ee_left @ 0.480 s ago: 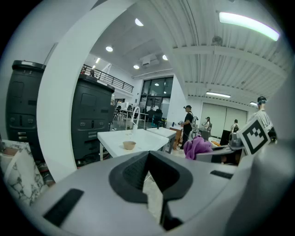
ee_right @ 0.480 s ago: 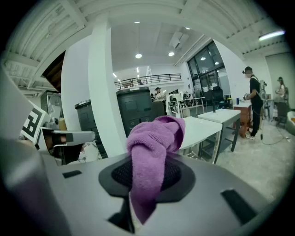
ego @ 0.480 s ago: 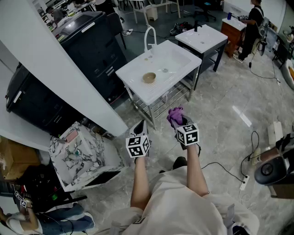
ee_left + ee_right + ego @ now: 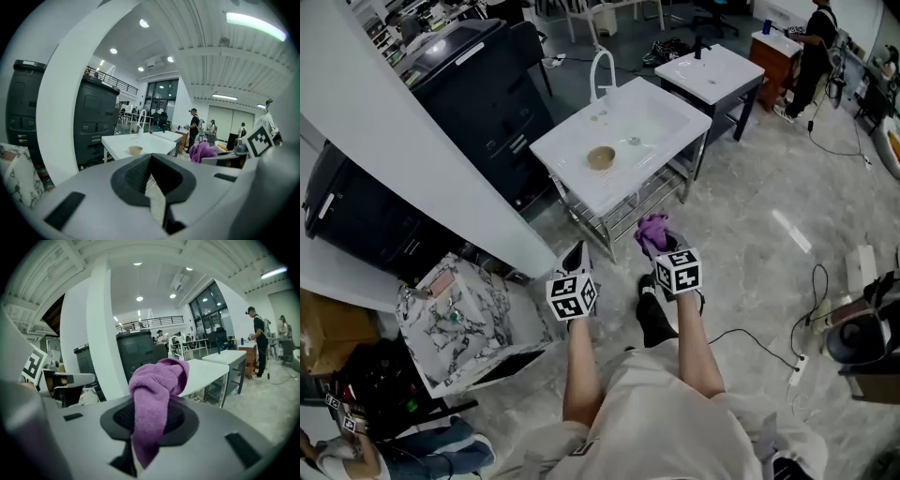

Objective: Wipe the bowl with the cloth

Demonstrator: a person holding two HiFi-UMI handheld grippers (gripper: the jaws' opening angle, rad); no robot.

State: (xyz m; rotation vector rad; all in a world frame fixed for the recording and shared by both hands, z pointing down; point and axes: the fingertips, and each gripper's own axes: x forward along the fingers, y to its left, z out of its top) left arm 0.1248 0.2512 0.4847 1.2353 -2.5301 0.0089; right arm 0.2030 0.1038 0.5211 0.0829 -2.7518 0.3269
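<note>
A small tan bowl [image 4: 601, 157] sits on the white sink table [image 4: 581, 192] ahead of me; the left gripper view also has the bowl [image 4: 135, 150] on that table. My right gripper [image 4: 661, 246] is held level in front of the table, shut on a purple cloth [image 4: 652, 232]. In the right gripper view the cloth [image 4: 157, 380] stands up out of the jaws and droops over them. My left gripper [image 4: 577, 255] hangs beside it, to the left. Its jaws [image 4: 151, 158] meet with nothing between them. Both grippers are well short of the bowl.
A faucet [image 4: 602, 70] rises at the sink's far edge. A second white table [image 4: 712, 73] stands behind it, and a person [image 4: 814, 47] at the far right. Black cabinets [image 4: 483, 89] and a white partition [image 4: 384, 159] line the left. A marble-patterned box [image 4: 455, 319] and floor cables [image 4: 759, 337] lie near.
Both grippers have shifted slightly left and up in the head view as the person steps toward the sink; a dark shoe has come forward under the right gripper. The grip on the cloth is unchanged.
</note>
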